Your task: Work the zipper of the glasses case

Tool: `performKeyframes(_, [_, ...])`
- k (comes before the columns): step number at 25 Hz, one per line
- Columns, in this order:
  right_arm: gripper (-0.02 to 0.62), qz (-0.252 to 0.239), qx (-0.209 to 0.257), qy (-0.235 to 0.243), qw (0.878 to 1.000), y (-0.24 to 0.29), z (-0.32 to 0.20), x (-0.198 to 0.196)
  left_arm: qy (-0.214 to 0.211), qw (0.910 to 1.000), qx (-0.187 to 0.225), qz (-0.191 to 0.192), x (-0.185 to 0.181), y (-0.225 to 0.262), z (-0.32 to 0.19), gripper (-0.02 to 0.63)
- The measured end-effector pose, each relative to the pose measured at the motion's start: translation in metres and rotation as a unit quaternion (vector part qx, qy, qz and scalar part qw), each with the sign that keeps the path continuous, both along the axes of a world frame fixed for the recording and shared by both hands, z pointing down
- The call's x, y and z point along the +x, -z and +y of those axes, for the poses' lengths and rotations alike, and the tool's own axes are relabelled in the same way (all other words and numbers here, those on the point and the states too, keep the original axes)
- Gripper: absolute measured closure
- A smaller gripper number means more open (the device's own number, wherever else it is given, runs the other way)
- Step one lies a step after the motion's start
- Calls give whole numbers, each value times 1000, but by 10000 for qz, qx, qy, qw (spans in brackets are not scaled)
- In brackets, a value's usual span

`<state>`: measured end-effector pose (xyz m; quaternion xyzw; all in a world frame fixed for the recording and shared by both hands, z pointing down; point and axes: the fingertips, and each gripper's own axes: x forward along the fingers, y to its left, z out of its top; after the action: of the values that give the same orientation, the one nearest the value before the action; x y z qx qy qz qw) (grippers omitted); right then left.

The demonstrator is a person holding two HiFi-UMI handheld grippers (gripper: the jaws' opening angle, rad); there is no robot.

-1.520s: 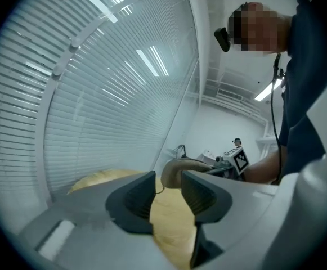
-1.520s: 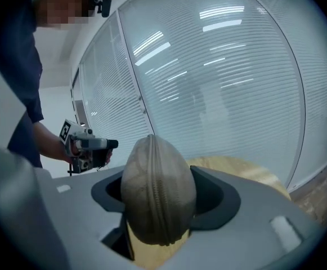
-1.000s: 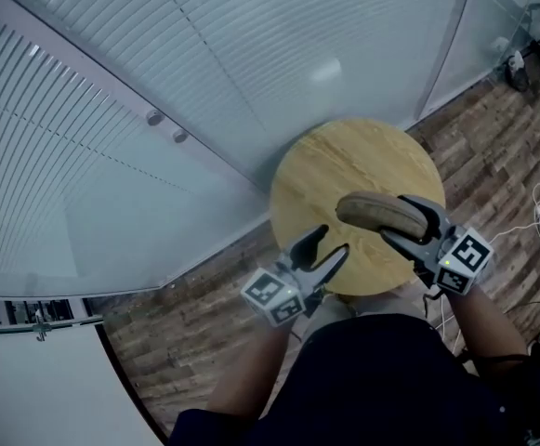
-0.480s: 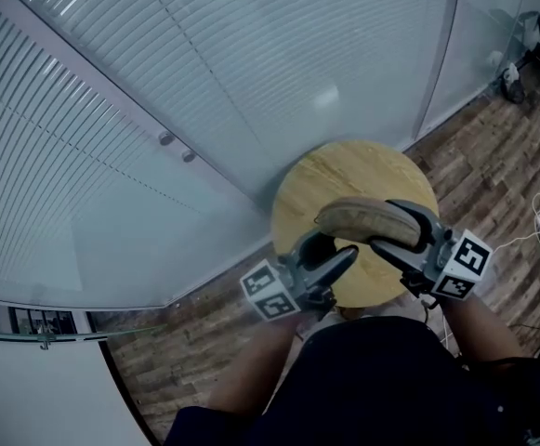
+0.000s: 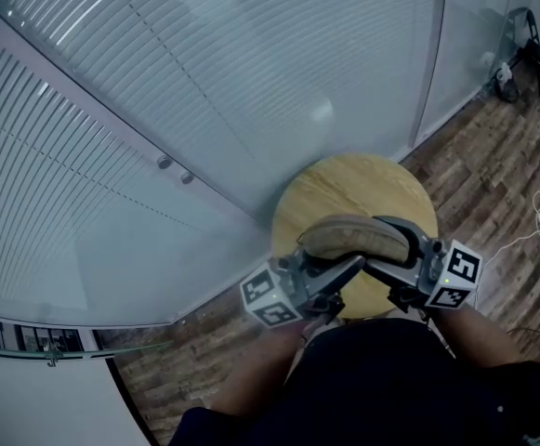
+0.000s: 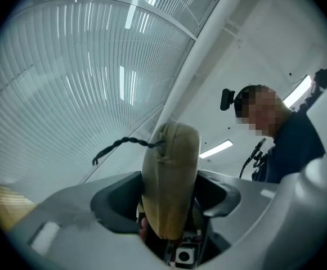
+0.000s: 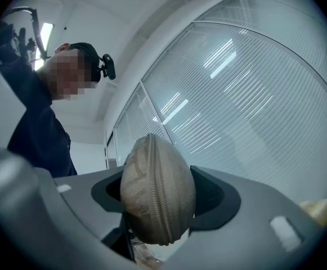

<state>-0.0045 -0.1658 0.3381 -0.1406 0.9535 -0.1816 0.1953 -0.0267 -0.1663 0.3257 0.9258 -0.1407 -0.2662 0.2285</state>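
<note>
- Glasses case (image 5: pixel 353 237): held above the round worktop (image 5: pixel 344 184), clamped across its body by the right hand-held gripper (image 7: pixel 160 196).
- Left hand-held gripper (image 6: pixel 169 200): jaws wide, having just been opening, and straddling the case's end without pressing on it.
- Step, as judged: lining up on the braided pull cord (image 6: pixel 121 146).
- Next move calls for narrowing the left jaws onto that cord.

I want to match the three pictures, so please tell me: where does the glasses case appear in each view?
Head view: glasses case at lower centre, over the near part of the round wooden table.
Left gripper view: glasses case at bottom centre, end-on, braided cord leaving its top leftward.
Right gripper view: glasses case at bottom centre, end-on, zipper facing the camera.
Shared landmark: the slatted blinds, seen in all three.
</note>
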Motion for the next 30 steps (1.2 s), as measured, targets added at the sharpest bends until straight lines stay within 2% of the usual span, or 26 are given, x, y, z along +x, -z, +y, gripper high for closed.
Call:
performKeyframes(3, [304,-130,-89,117,9998,0,1,-5,19,9997,-23,236,-4,8,-2,298])
performKeyframes(9, [305,-26,-120,562,9983,-9,14,-25,7,9990,444,-93,1,14,6,252])
performKeyframes(13, [305,-611,-425,849,9936,-7,15,-28,132,9976,645,-206,0,21,5,267])
performKeyframes(16, [302,-793,-575,971,9904,-8,12,-32,165,9965,509,-639,-1,17,0,275])
performKeyframes(18, [294,-577,-545,985,9920,-13,11,-34,210,9919,477,-1157,1,10,0,279])
performKeyframes(22, [250,-97,-401,1006,9941,-27,12,-24,329,9682,728,-2373,3,-6,3,283])
performKeyframes(25, [250,237,-305,820,9959,-37,4,-7,436,9436,818,-3178,-2,-22,-2,284])
performKeyframes(30, [251,664,11,586,9961,-26,-2,12,433,9077,984,-4056,-12,-57,-3,285])
